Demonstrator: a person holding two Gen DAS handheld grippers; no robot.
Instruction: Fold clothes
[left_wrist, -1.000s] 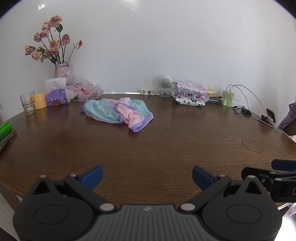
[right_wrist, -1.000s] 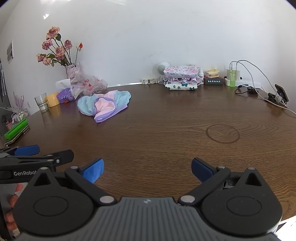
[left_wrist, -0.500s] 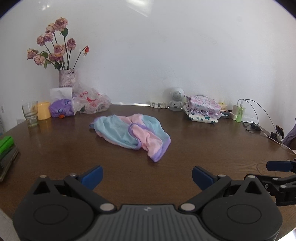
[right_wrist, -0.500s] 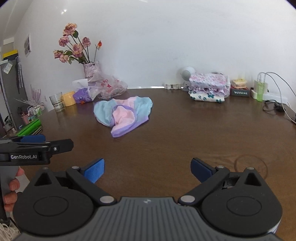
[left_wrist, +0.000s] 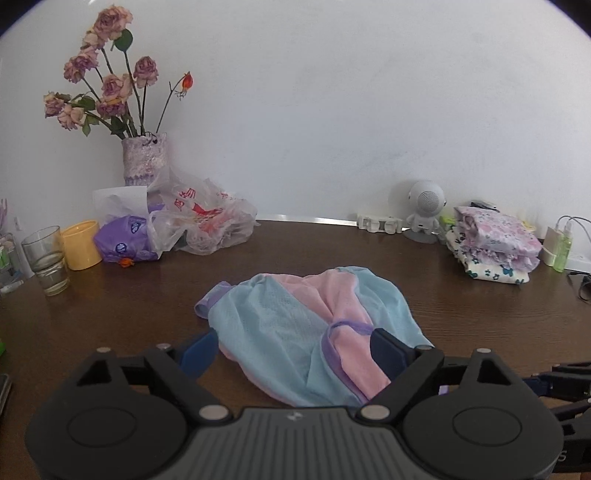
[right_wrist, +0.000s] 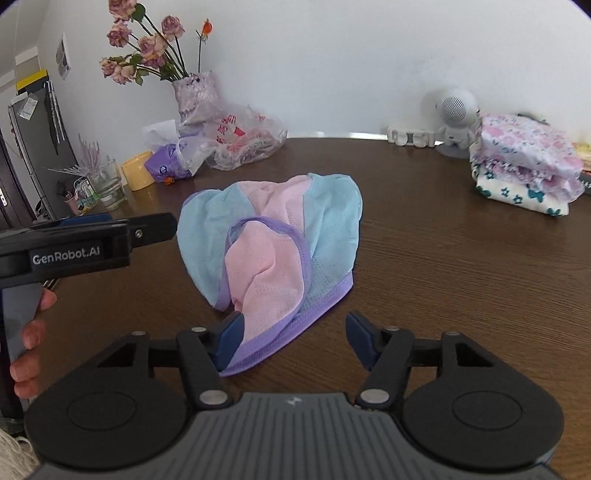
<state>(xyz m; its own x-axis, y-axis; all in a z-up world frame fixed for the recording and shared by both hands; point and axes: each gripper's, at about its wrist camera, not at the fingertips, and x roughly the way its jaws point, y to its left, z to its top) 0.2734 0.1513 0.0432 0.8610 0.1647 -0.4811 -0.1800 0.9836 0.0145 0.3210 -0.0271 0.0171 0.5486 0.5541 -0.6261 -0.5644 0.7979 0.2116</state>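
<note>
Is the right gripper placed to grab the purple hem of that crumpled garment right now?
Probably yes. The right gripper sits at the garment's near edge, its jaws closing with the purple hem between them, not yet pinched. Nothing lies in between; the left gripper stands off to the side.

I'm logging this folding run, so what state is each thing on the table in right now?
Garment: crumpled, unfolded.
Clothes stack: folded.
Glass: upright, some water.
Yellow cup: upright.
Plastic bag: slumped.
Left gripper: closing, garment between.
Right gripper: closing over hem, not yet pinched.
</note>
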